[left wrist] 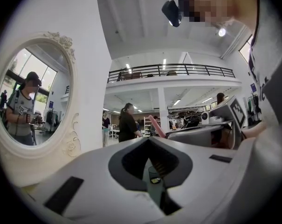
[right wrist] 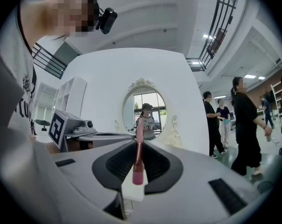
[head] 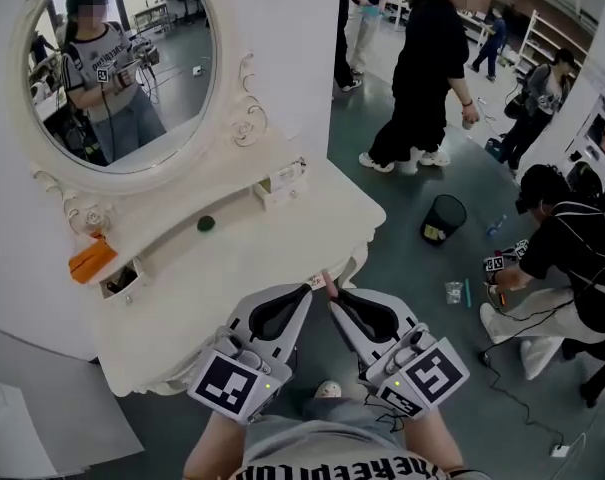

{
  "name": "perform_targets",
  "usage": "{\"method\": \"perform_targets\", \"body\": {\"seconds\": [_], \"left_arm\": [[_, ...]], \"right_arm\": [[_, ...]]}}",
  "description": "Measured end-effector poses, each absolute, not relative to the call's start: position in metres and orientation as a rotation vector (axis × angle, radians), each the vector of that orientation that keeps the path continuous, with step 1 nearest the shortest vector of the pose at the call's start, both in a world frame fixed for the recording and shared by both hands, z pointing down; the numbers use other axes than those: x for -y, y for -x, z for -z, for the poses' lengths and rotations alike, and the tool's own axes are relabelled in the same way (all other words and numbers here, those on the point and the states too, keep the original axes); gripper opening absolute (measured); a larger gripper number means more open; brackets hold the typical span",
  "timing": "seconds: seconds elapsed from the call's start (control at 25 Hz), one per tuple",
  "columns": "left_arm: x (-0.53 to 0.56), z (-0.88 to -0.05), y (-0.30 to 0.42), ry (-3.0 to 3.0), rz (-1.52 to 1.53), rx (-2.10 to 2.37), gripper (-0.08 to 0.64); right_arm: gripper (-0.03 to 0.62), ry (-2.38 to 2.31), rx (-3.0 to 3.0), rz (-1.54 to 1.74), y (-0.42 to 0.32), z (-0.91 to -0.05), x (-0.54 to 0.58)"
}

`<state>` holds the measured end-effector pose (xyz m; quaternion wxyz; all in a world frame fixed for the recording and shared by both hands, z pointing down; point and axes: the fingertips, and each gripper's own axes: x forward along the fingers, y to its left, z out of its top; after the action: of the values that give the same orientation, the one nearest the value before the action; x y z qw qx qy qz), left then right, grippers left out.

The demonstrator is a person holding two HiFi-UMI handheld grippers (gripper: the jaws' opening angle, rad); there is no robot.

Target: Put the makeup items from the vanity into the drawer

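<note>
Your right gripper (head: 334,296) clenched on slim pink stick (head: 325,282); stick stood upright between jaws, tip poking past them. Your left gripper (head: 307,290) pressed closed, nothing between jaws. Both tips close together by front edge of vanity (head: 232,268), at 6 o'clock in head view. Small green item (head: 205,223) lay on vanity ledge, 11 o'clock from your grippers. Orange item (head: 90,260) at 9 o'clock, just beside small open drawer (head: 122,280).

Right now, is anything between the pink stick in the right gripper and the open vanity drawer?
Only the left gripper, close beside the pink stick on the side toward the drawer. Beyond it the vanity top looks bare.
</note>
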<state>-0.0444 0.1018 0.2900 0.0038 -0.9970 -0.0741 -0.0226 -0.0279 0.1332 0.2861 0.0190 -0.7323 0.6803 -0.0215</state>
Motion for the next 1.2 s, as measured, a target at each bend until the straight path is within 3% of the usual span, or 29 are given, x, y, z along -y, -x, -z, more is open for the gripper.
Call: {"method": "perform_targets", "body": {"seconds": [1.2], "left_arm": [[-0.09, -0.302, -0.024, 3.133, 0.156, 0.073, 0.018]], "right_arm": [[0.06, 2.152, -2.174, 0.126, -0.049, -0.3, -0.123]]}}
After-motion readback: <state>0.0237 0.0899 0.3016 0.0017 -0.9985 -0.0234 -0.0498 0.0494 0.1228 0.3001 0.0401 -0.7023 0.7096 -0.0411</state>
